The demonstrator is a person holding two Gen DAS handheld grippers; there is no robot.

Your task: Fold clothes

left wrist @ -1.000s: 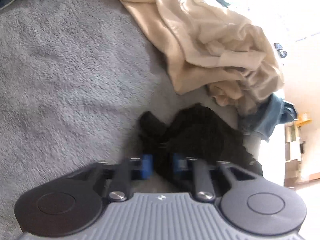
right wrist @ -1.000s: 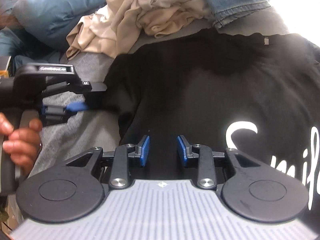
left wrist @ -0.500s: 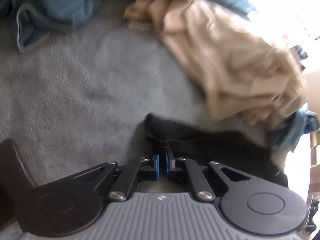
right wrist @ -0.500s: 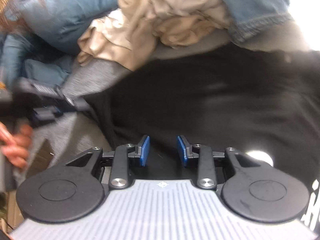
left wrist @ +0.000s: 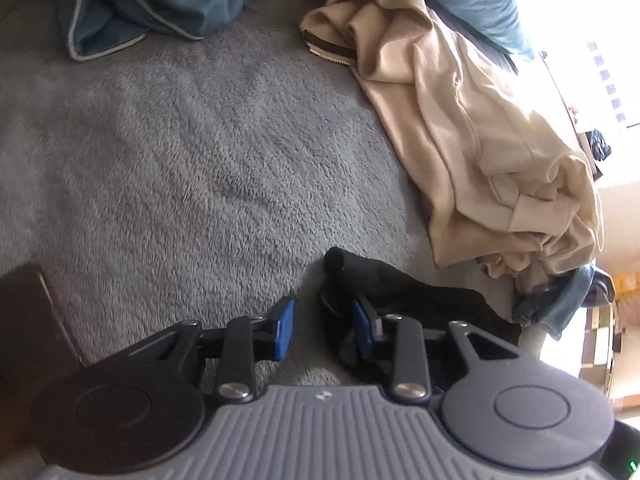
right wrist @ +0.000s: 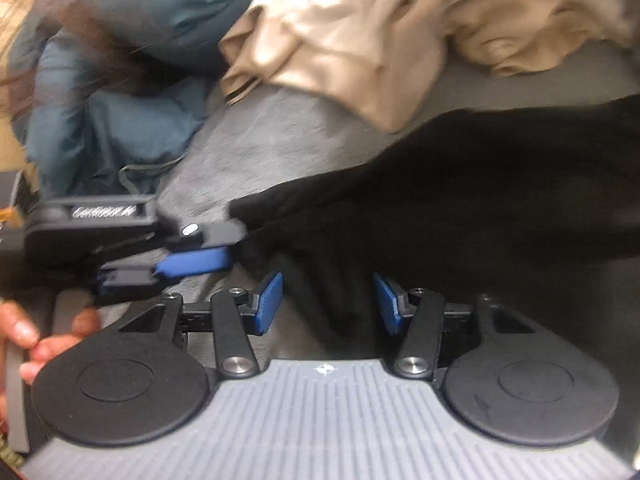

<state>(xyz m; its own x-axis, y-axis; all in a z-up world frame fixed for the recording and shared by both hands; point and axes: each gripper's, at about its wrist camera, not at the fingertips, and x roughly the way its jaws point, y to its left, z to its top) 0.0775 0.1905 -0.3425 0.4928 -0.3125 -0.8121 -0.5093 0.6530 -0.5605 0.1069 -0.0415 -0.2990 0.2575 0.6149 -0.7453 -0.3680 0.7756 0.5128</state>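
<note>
A black T-shirt (right wrist: 460, 200) lies on a grey fleece blanket (left wrist: 180, 168). Its sleeve end (left wrist: 384, 280) lies crumpled just ahead of my left gripper (left wrist: 323, 330), which is open, its right pad touching the cloth. My right gripper (right wrist: 327, 303) is open over the black cloth near the sleeve, with nothing held. The left gripper also shows in the right wrist view (right wrist: 192, 256), at the sleeve's tip, held by a hand (right wrist: 36, 340).
A beige garment (left wrist: 480, 140) lies heaped at the right, with blue denim (left wrist: 560, 304) beyond it. Teal bedding (left wrist: 160, 4) lies at the far left. A dark brown object (left wrist: 32, 320) sits at the left edge. Bright window light fills the right side.
My left gripper closed on the sleeve, pulled it leftward, and has now opened and let it go. My right gripper stayed open and shifted left along the shirt.
</note>
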